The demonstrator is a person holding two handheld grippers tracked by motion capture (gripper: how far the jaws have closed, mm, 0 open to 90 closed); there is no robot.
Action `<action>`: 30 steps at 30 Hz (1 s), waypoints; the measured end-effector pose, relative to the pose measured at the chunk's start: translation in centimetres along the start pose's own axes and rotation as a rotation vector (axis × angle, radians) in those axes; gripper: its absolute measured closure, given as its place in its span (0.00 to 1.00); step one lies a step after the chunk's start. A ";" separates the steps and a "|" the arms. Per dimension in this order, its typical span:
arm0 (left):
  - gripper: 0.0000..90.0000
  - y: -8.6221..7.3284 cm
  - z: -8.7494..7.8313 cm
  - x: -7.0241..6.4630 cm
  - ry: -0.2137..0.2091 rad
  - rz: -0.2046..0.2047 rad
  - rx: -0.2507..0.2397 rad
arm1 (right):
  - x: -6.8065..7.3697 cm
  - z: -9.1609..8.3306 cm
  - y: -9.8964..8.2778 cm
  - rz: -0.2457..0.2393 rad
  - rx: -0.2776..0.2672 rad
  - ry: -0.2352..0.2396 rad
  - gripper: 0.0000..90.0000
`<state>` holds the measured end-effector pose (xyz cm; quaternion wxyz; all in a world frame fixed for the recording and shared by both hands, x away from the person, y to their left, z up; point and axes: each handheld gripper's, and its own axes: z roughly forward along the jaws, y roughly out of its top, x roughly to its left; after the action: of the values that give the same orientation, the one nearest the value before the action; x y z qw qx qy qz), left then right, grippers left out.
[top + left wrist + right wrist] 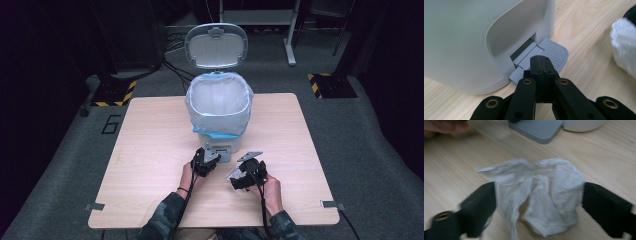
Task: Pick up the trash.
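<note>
Nearest the camera in the high view: two forearms in camouflage sleeves (162,220) entering from the bottom edge, each hand carrying a gripper with a trailing black cable.

Left gripper (206,161): jaws pressed together, nothing between them. In the left gripper view the joined tips (541,65) rest on the ribbed grey foot pedal (549,53) that sticks out of the notch at the base of the white pedal bin (469,37). Bin lid (216,45) stands raised, tilted back. A clear liner bag (219,102) with a blue hem is folded over the bin rim. Inside of the bin too dim to read.

Right gripper (246,174): jaws apart. In the right gripper view a crumpled white tissue (541,192) lies on the wooden table (454,157) between the two black jaws (536,206). Its edges meet both pads at the sides; the wad does not look squeezed, though the frame is blurred. The tissue is just beside the pedal, to the right of the bin's foot, close to the person. In the left gripper view the same tissue shows as a white lump (624,46) at the right edge.

Both grippers sit close together in front of the bin, near the table's front half. Dark carpet floor (380,150) surrounds the table.
</note>
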<state>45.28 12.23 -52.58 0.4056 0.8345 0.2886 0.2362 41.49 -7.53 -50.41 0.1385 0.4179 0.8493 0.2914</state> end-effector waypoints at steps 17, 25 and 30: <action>1.00 0.0 0.0 0.0 0.000 -0.001 0.001 | -1.1 0.0 -0.6 0.051 -0.022 -0.006 0.82; 1.00 0.0 0.0 0.0 0.001 -0.005 -0.002 | -1.9 -0.3 -0.8 0.076 -0.013 0.046 0.93; 1.00 0.0 0.0 0.0 0.002 -0.001 0.001 | -2.5 -1.0 -0.7 0.096 -0.038 0.080 0.94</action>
<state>45.26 12.22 -52.57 0.4049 0.8344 0.2895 0.2365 42.09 -10.24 -50.05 0.0983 0.4435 0.8274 0.3301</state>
